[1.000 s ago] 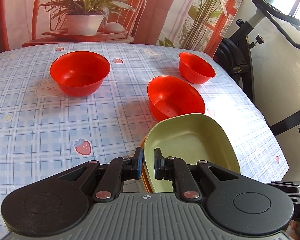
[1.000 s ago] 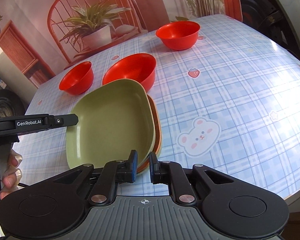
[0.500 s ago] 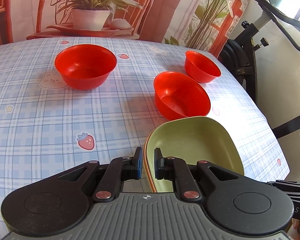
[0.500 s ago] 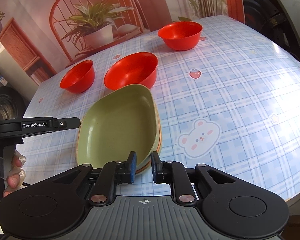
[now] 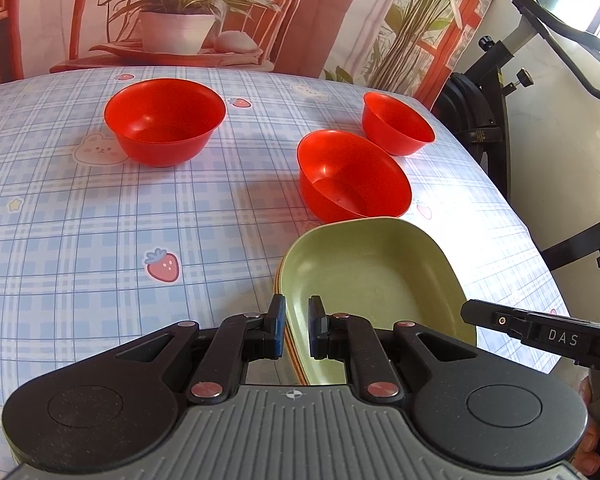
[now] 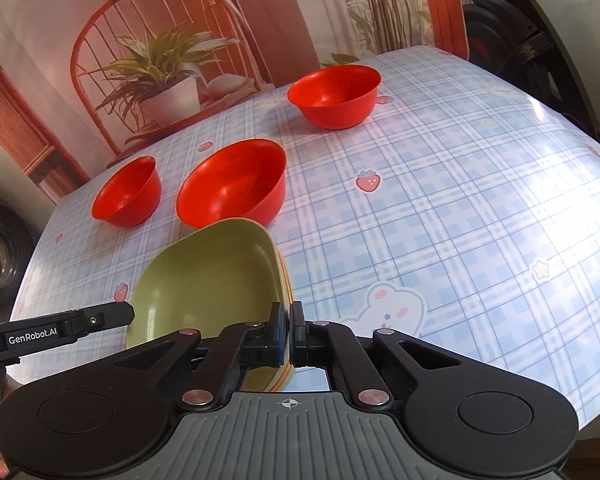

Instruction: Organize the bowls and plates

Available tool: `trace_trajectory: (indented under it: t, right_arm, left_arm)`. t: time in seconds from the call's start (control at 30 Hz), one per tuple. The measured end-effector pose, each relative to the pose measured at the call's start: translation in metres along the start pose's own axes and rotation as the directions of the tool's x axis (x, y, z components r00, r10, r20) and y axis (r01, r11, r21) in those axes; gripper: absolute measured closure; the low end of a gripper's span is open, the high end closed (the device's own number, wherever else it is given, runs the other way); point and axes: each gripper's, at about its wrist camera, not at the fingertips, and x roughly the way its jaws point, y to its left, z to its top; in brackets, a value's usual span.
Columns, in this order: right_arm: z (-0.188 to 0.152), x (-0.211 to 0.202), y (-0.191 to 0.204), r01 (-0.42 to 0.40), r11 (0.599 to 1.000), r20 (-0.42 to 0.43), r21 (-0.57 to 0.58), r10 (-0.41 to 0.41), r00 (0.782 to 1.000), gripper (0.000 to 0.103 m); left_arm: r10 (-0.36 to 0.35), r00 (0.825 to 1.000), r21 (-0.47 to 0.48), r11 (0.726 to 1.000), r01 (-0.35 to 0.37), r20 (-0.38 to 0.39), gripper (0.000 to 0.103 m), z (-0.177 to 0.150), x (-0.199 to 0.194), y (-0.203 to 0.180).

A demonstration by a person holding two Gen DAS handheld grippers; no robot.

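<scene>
Closest in, both grippers pinch the plate stack from opposite sides. The left gripper point(image 5: 296, 330) has its jaws nearly closed on the stack's left rim, and the right gripper point(image 6: 287, 334) has its jaws pressed tight on the right rim, having just been closing, with the rim between them. The stack of plates point(image 5: 374, 292), a green plate on top and orange rims showing beneath it, sits near the table's front edge, tilted slightly between the two grips. So the plates look gathered already.

Just beyond the stack, almost touching its far rim, stands a large red bowl point(image 5: 352, 176). A smaller red bowl point(image 5: 396, 124) sits behind it near the table's right edge. The third red bowl point(image 5: 164, 120) stands well apart toward the far left, on the checked tablecloth point(image 5: 80, 240). None of the bowls is nested yet, so stacking them appears to be what remains.
</scene>
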Motion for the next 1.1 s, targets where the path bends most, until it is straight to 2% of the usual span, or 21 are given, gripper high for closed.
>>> trace_trajectory:
  t: [0.43, 0.6, 0.73, 0.87, 0.93, 1.1]
  right_arm:
    - [-0.001, 0.002, -0.004, -0.025, 1.000, -0.012, 0.019, 0.025, 1.000, 0.101]
    - [0.009, -0.013, -0.007, -0.030, 1.000, 0.041, 0.010, 0.029, 0.999, 0.100]
    - [0.028, -0.027, -0.015, -0.041, 0.999, 0.096, 0.020, 0.039, 0.995, 0.097]
    - [0.049, -0.039, -0.015, -0.016, 1.000, 0.146, 0.007, 0.015, 0.989, 0.096]
    - [0.060, -0.045, -0.015, -0.036, 0.999, 0.178, 0.009, 0.033, 0.983, 0.091]
    - [0.080, -0.056, -0.006, -0.056, 0.998, 0.212, -0.020, 0.059, 0.975, 0.088]
  left_arm:
    - [0.014, 1.000, 0.012, 1.000, -0.014, 0.009, 0.091, 0.003, -0.002, -0.002]
    - [0.012, 0.999, 0.012, 1.000, -0.012, 0.033, 0.091, 0.008, -0.009, 0.003]
    - [0.025, 0.997, 0.032, 0.999, -0.027, 0.069, 0.090, 0.026, -0.021, 0.009]
    - [0.036, 0.989, 0.014, 0.999, -0.039, 0.146, 0.090, 0.054, -0.045, 0.023]
    - [0.046, 0.983, 0.007, 0.999, -0.048, 0.175, 0.090, 0.067, -0.056, 0.030]
    - [0.113, 0.965, 0.043, 0.991, -0.127, 0.236, 0.090, 0.090, -0.080, 0.047]
